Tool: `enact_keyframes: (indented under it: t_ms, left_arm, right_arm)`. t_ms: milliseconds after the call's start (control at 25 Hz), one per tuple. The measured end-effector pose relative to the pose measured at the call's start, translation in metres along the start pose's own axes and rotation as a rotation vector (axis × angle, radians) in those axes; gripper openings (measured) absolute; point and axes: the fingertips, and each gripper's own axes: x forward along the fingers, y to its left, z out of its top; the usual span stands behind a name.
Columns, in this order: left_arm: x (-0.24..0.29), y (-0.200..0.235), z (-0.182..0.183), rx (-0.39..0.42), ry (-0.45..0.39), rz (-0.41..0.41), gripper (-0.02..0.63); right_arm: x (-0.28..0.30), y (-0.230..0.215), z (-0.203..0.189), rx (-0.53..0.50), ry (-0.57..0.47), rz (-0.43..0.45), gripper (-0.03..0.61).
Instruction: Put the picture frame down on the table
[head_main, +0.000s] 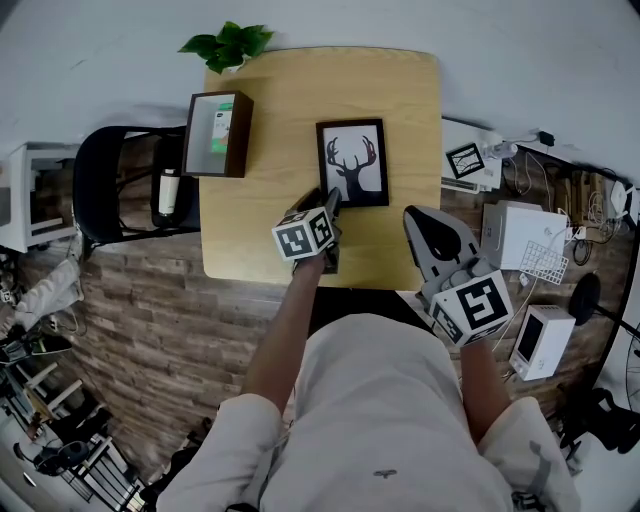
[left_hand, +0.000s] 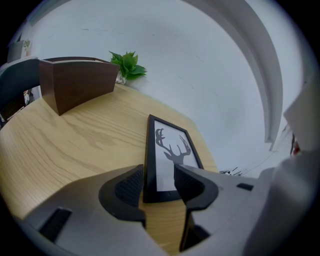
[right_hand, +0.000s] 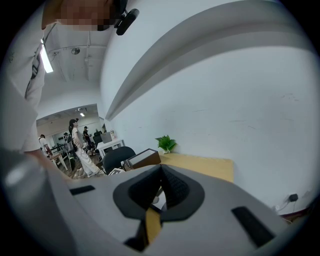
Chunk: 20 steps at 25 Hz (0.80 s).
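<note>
The left tool (left_hand: 159, 180) has its jaws spread wide, one on each side of the near short end of the picture frame (left_hand: 167, 150), and the pads are not pressing on it. The frame lies flat, deer print up, on the wooden bench (left_hand: 75, 145) and stretches straight ahead of that tool. Further ahead and to its left stands a brown box (left_hand: 75, 85), with a green plant (left_hand: 129, 65) beyond it. The right tool (right_hand: 161, 187) hovers to the right of the left one, beside the bench's near corner, with its jaws pressed together on nothing.
</note>
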Motion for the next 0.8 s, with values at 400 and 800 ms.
enact_keyframes:
  t_ms: [400, 800]
  left_arm:
    - [-0.014, -0.007, 0.003, 0.032, -0.025, 0.000, 0.176]
    - [-0.045, -0.032, 0.018, 0.146, -0.085, -0.025, 0.160]
  right_arm:
    - [-0.006, 0.004, 0.011, -0.021, -0.020, 0.002, -0.002]
    - [-0.020, 0.013, 0.011, -0.026, -0.035, -0.012, -0.002]
